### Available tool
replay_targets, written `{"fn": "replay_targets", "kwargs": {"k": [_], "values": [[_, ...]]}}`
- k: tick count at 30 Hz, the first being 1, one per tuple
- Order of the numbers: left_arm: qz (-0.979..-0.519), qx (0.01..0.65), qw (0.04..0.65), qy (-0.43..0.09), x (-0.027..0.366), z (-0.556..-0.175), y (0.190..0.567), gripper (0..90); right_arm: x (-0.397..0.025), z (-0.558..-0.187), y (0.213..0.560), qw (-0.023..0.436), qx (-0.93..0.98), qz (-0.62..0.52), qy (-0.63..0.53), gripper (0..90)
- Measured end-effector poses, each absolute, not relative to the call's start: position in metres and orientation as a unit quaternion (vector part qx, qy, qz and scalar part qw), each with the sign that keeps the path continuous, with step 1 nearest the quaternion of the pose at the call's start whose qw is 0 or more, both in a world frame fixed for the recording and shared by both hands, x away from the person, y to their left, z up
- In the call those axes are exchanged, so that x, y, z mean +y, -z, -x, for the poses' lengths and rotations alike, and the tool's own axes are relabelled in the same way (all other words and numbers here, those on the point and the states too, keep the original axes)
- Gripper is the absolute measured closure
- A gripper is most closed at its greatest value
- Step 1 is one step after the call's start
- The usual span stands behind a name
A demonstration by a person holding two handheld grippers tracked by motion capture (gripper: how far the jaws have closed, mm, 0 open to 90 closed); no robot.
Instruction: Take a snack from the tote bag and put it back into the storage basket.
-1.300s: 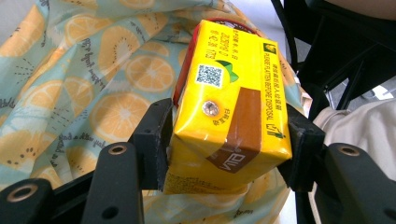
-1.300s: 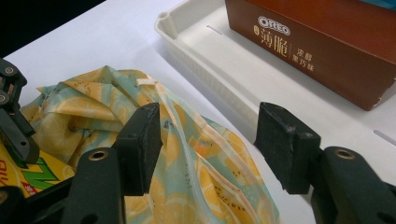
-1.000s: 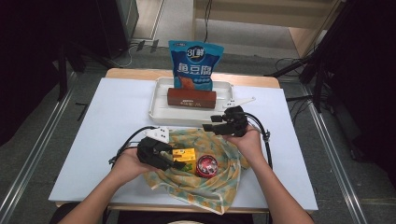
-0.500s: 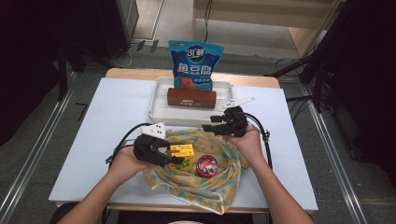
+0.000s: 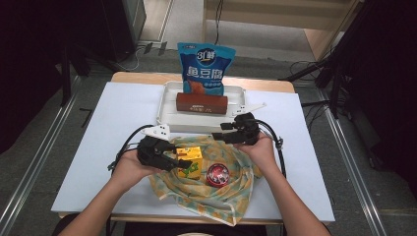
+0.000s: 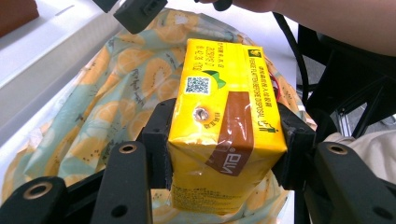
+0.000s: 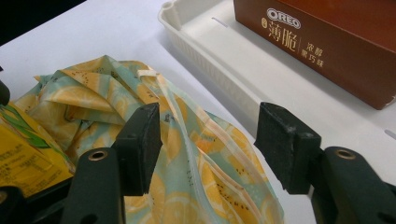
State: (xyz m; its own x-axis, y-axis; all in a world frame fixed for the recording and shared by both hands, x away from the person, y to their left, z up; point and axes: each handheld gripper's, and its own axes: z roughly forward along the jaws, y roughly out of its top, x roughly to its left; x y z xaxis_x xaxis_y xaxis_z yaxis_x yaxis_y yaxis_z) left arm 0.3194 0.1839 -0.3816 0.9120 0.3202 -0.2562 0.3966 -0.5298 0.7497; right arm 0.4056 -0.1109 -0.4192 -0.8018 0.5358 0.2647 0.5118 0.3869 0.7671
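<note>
Premises: a laboratory or recording room, not a home. A white rectangular counter (image 5: 123, 113) stands alone on grey carpet flooring (image 5: 44, 123), flanked by metal floor rails (image 5: 344, 147). Black stands (image 5: 339, 73) and loose black cables (image 5: 300, 69) occupy the floor at the right. Light wooden furniture (image 5: 275, 12) stands at the rear. Surroundings are dark.

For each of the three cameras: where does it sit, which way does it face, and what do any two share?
High view: above the person's side, facing forward and down; forearms, left tool, right tool.
Left gripper view: on the left tool, along jaws clamping the yellow carton.
Right gripper view: on the right tool, open over the fruit-print cloth, toward the white tray.
Shared: all three show carton and cloth.
</note>
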Motion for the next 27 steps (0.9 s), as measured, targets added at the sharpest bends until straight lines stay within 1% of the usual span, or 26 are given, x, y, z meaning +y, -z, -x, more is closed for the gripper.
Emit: {"fn": "replay_targets", "kwargs": {"k": [14, 27], "values": [[-0.866, 0.224, 0.445, 0.032, 0.195, -0.32, 0.365, 50.4, -0.111, -0.405, 0.419, 0.013, 0.832, -0.315, -0.457, 41.8], [-0.856, 0.246, 0.455, 0.005, 0.216, -0.322, 0.348, 50.4, -0.111, -0.404, 0.417, 0.013, 0.831, -0.31, -0.462, 41.6]]}}
